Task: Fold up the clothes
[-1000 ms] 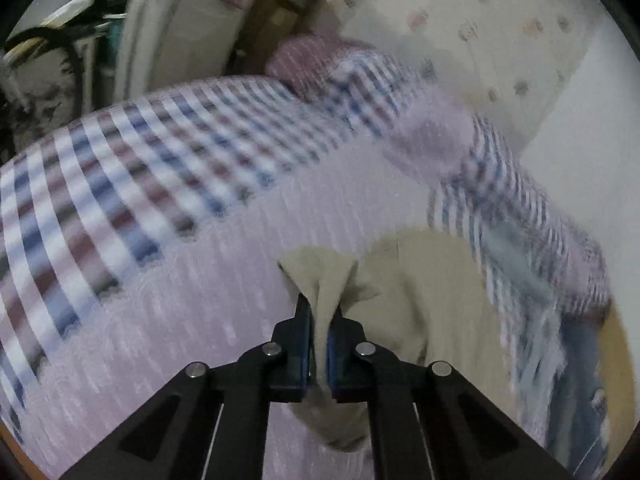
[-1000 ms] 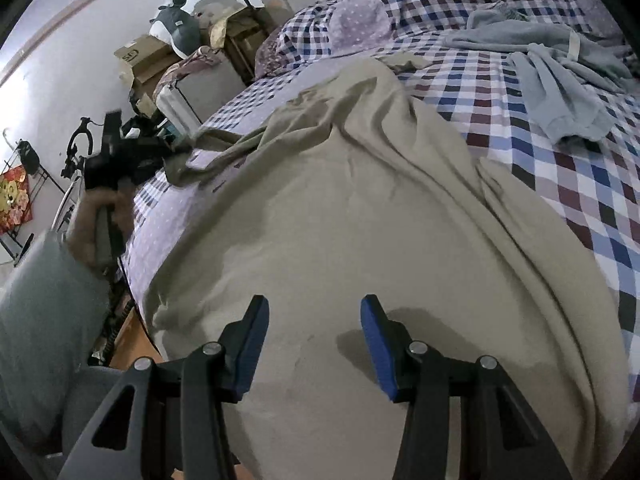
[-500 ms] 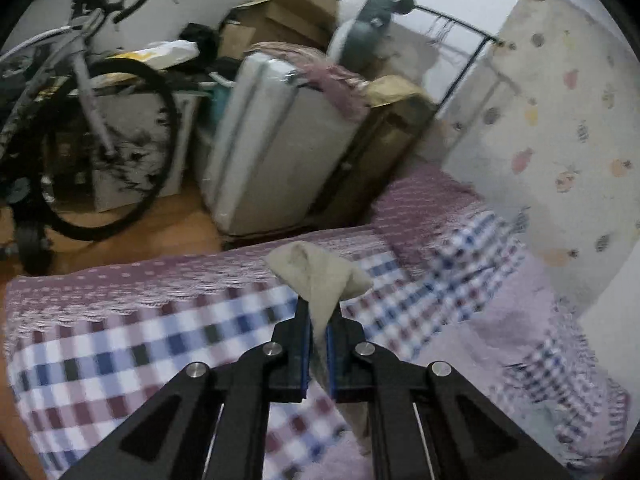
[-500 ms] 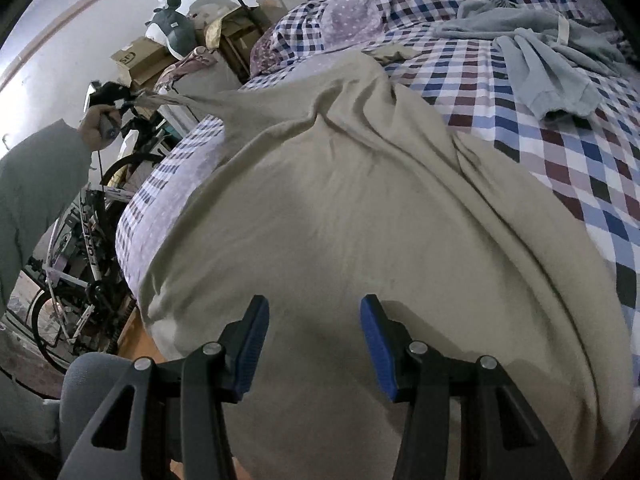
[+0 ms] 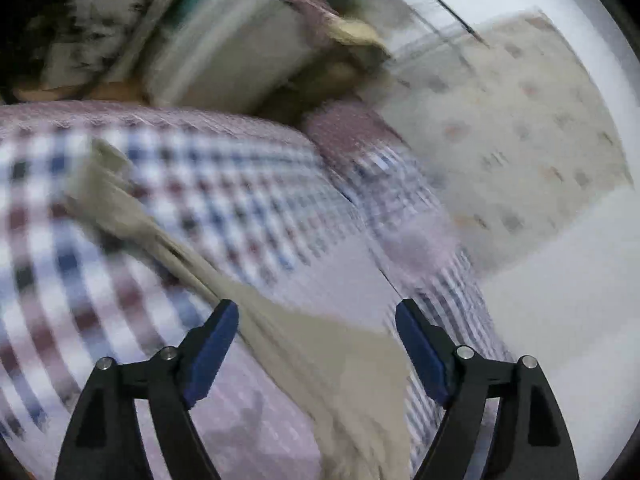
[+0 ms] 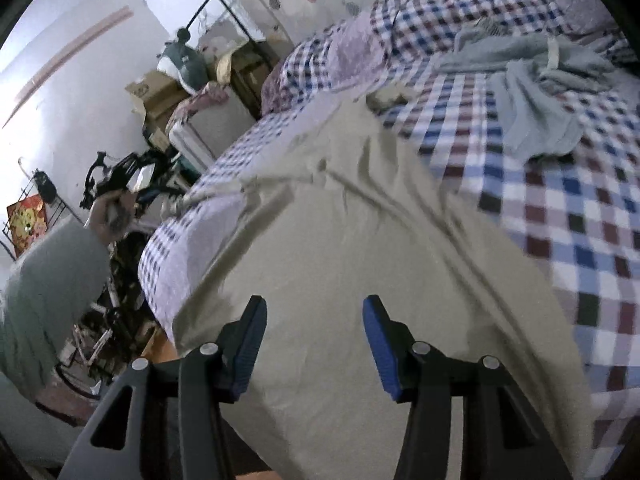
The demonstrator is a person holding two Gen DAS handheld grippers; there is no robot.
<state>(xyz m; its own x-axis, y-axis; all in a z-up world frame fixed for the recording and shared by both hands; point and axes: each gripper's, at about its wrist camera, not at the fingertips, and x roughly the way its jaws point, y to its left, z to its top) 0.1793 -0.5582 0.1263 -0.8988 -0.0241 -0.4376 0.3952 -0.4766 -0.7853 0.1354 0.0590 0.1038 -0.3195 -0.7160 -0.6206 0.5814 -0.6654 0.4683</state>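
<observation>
Released since before, beige garment [image 6: 340, 264] slack across the checked bedspread [image 6: 560, 208]

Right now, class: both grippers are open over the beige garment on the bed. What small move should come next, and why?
Probably lower the right gripper and close it on the beige garment beneath it. Its jaws stand apart holding nothing, the left gripper is also open, and the cloth lies creased and unfolded.

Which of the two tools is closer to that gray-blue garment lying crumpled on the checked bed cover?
The right. The right tool hangs over the near end of the beige garment, with the gray-blue garment farther up the bed. The left tool is off the bed's far side.
</observation>
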